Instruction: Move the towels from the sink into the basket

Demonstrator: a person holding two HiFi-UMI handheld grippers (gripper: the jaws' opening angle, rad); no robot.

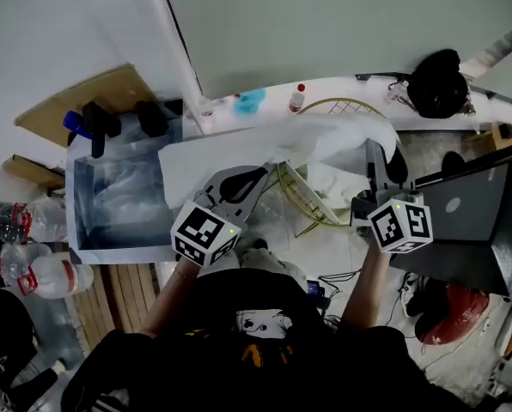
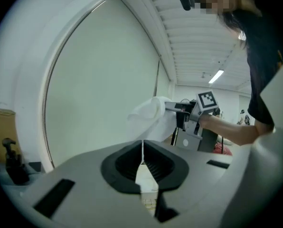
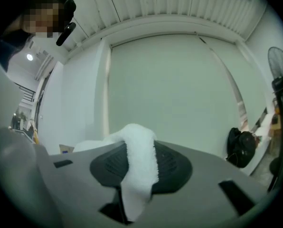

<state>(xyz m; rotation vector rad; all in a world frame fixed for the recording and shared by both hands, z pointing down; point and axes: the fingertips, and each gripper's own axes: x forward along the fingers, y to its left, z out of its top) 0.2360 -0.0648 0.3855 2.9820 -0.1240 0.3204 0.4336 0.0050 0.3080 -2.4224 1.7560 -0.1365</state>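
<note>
A white towel [image 1: 325,140] hangs stretched between my two grippers, above a gold wire basket [image 1: 295,197]. My left gripper [image 1: 258,178] is shut on one thin edge of the towel [image 2: 142,167]. It sits just right of the grey sink [image 1: 82,230]. My right gripper [image 1: 379,160] is shut on a thick fold of the towel [image 3: 139,167] at the basket's right side. In the left gripper view the towel [image 2: 148,118] runs across to the right gripper [image 2: 186,114]. Pale shapes lie in the sink; I cannot tell what they are.
Black spray bottles [image 1: 97,123] stand at the sink's back. Plastic bottles [image 1: 33,273] lie to its left. A blue object [image 1: 250,101] and a small red-capped bottle [image 1: 297,99] sit on the white ledge. A black bag [image 1: 436,84] and a dark case [image 1: 471,221] are at right.
</note>
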